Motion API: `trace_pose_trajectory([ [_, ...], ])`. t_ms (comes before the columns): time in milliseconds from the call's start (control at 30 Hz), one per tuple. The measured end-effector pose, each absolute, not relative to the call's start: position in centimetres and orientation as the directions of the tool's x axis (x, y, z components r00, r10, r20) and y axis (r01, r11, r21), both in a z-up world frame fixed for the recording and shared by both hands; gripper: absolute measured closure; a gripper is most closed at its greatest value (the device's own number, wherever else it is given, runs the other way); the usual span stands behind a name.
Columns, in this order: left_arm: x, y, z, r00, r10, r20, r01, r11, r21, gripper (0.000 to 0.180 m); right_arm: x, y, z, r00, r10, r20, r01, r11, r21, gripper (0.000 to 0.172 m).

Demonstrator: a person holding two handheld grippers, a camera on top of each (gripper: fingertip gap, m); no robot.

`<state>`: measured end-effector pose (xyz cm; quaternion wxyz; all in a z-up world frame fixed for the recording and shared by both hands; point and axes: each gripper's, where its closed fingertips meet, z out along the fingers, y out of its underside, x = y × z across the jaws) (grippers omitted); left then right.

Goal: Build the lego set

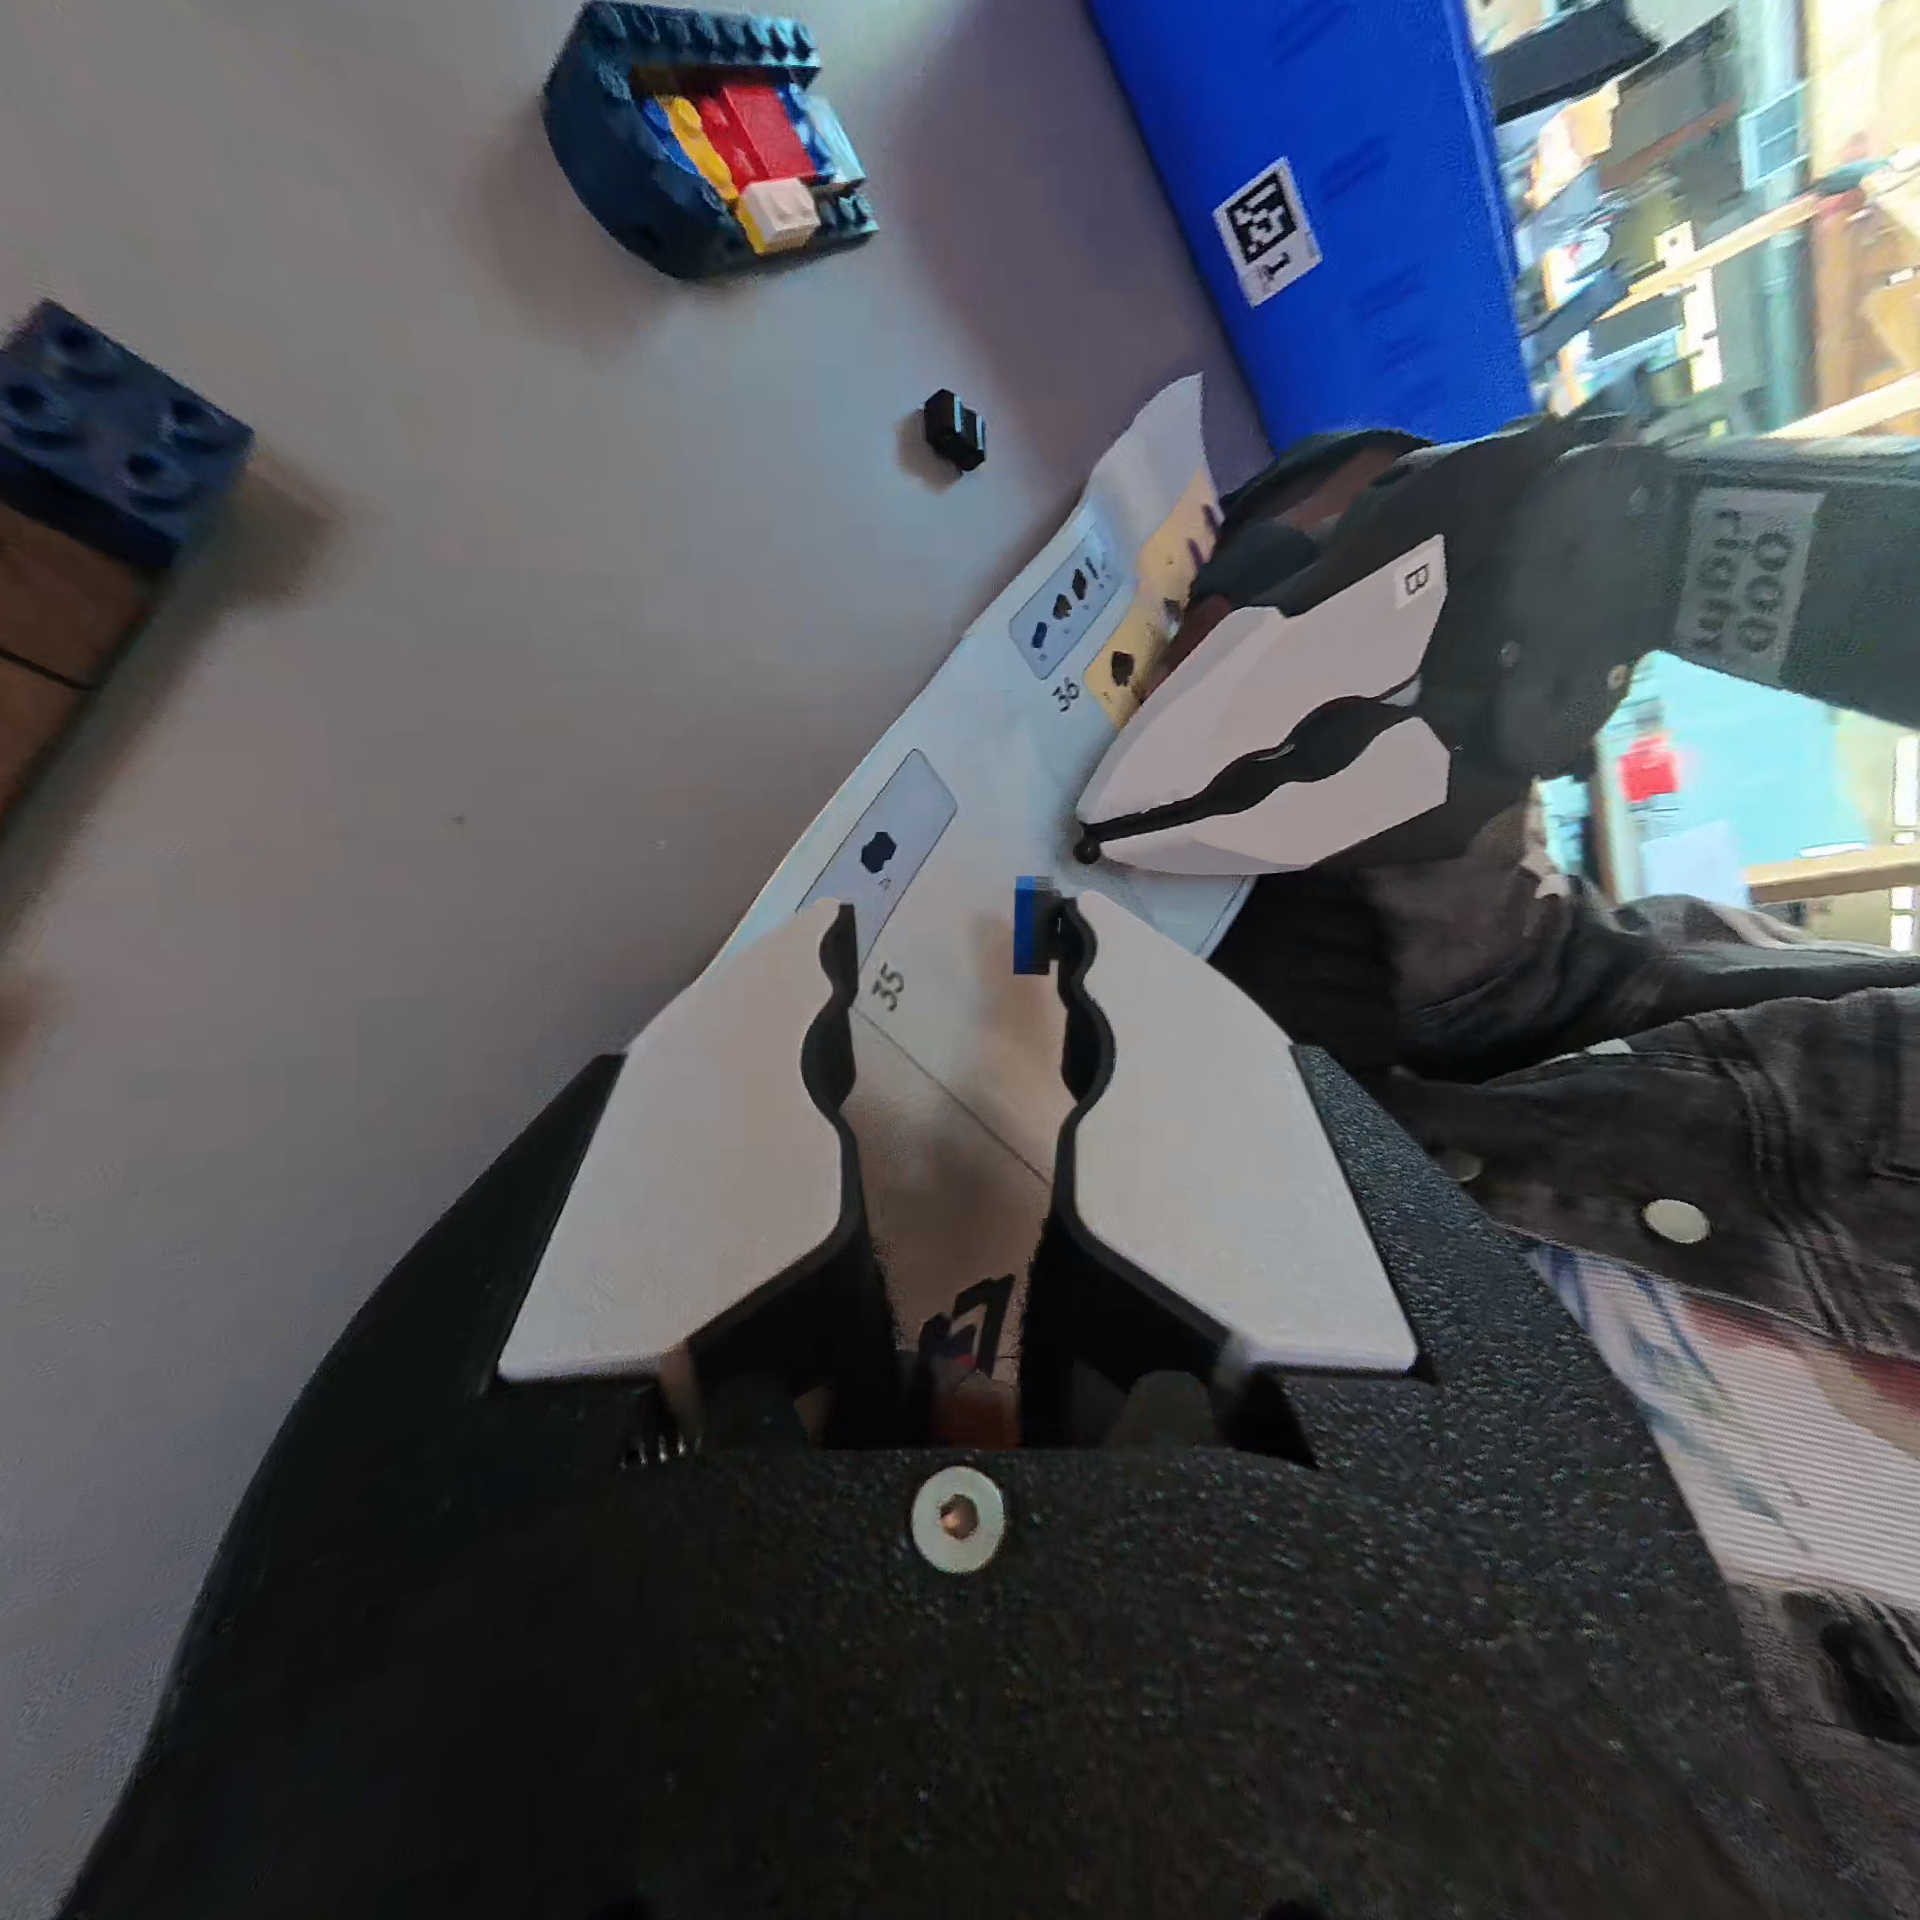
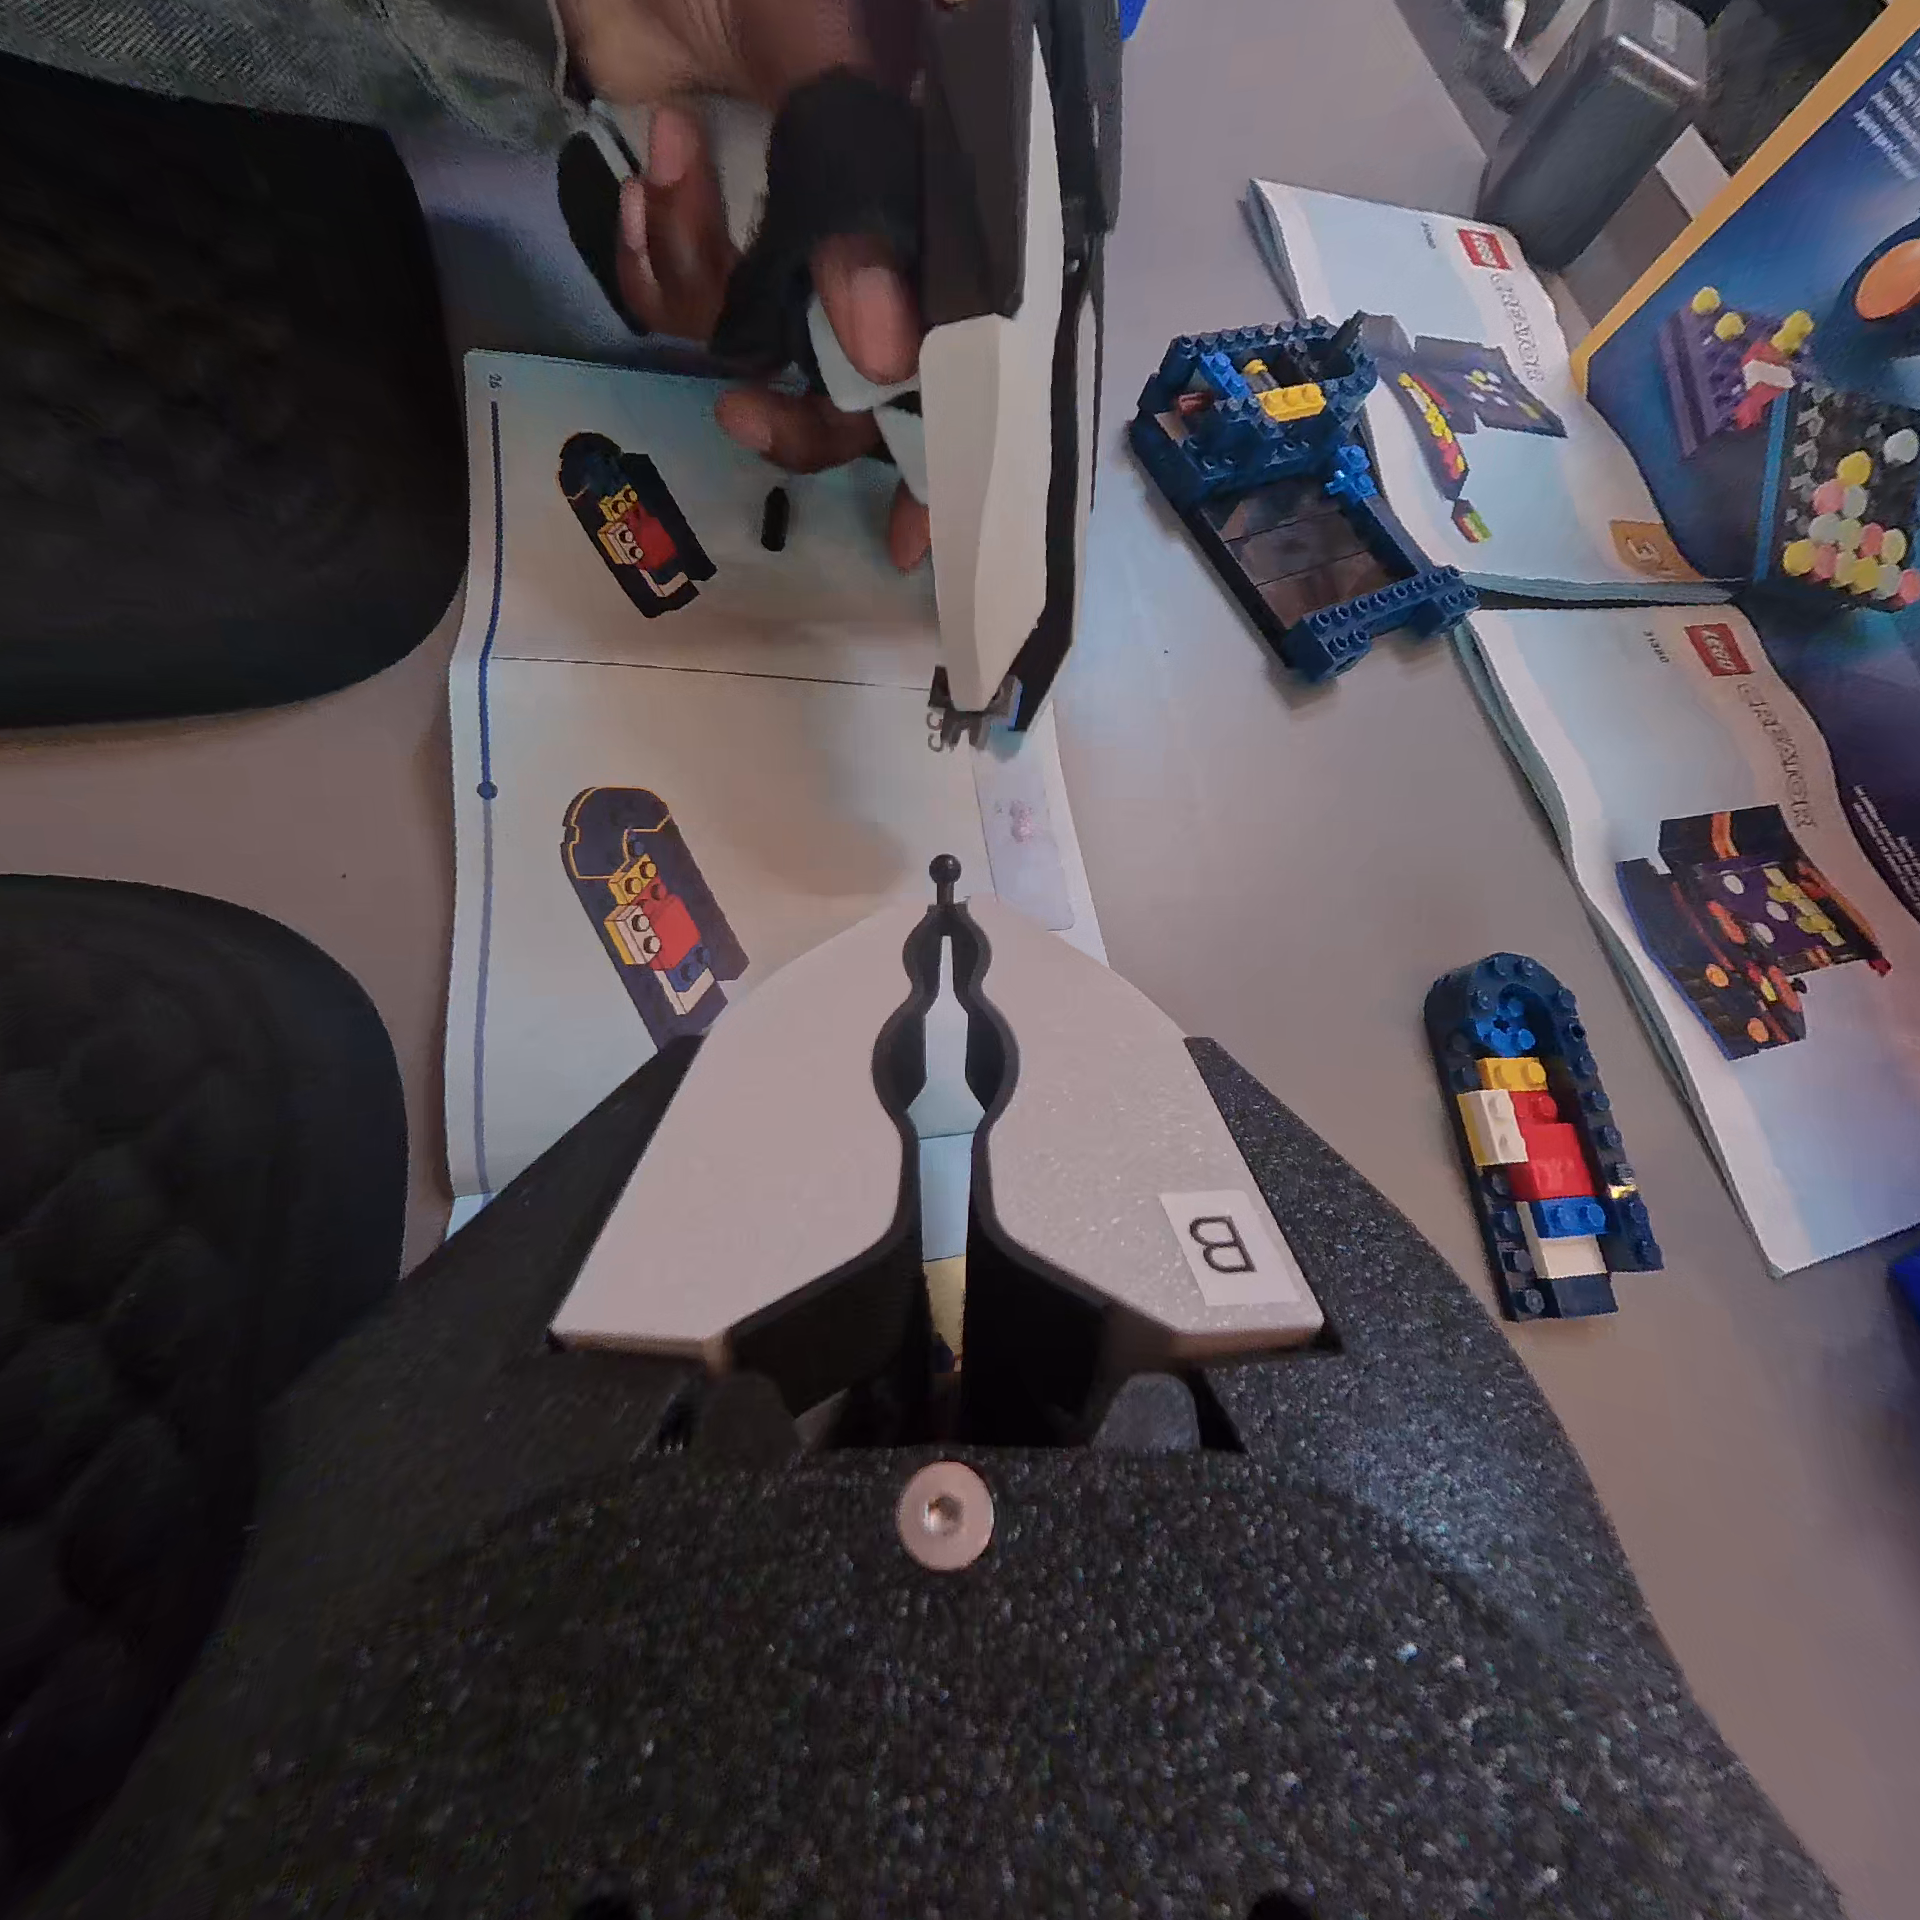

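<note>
The left hand-held gripper (image 1: 956, 925) stands released over an open instruction booklet (image 2: 727, 727) on the counter (image 1: 416, 727); a small blue piece (image 1: 1031, 925) seemingly clings to one fingertip. The right hand-held gripper (image 2: 945, 914) is clenched on a black ball-ended pin (image 2: 944, 871).

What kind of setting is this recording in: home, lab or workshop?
Probably a workshop or lab desk set up for toy-brick building. A grey table holds open instruction booklets, half-built brick models and a set box; cluttered shelving shows beyond a blue divider.
</note>
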<state>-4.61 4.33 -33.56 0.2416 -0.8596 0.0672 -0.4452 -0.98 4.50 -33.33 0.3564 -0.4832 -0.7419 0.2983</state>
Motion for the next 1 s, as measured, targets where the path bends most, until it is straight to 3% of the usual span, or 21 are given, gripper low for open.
trace_pose_trajectory([
  [267, -5.4, 3.2, -35.1, 0.684, -0.374, 0.626, -0.094, -0.897, -0.433, 0.17, -1.1, 4.1, -33.3, -0.291, 0.927, 0.238, 0.498, 0.359, -0.789, 0.17],
  [367, -5.5, 3.2, -35.3, 0.702, -0.378, 0.604, -0.137, -0.903, -0.406, 0.172, -1.1, 4.0, -33.3, -0.295, 0.925, 0.241, 0.494, 0.363, -0.79, 0.17],
  [500, -5.6, 3.2, -35.3, 0.75, -0.432, 0.501, -0.223, -0.878, -0.424, 0.167, -1.1, 3.9, -33.2, -0.3, 0.923, 0.241, 0.492, 0.366, -0.79, 0.17],
  [600, -5.5, 3.1, -34.8, 0.739, -0.454, 0.498, -0.219, -0.861, -0.46, 0.149, -1.0, 3.9, -33.3, -0.304, 0.921, 0.242, 0.492, 0.369, -0.789, 0.17],
  [867, -6.4, 2.8, -34.7, 0.738, -0.571, 0.36, -0.309, -0.76, -0.572, 0.142, -1.1, 3.6, -33.3, -0.315, 0.92, 0.232, 0.487, 0.366, -0.793, 0.17],
  [1000, -6.9, 3.3, -33.5, 0.676, -0.723, 0.141, -0.451, -0.557, -0.698, 0.147, -1.2, 3.5, -33.1, -0.311, 0.928, 0.208, 0.474, 0.34, -0.812, 0.17],
])
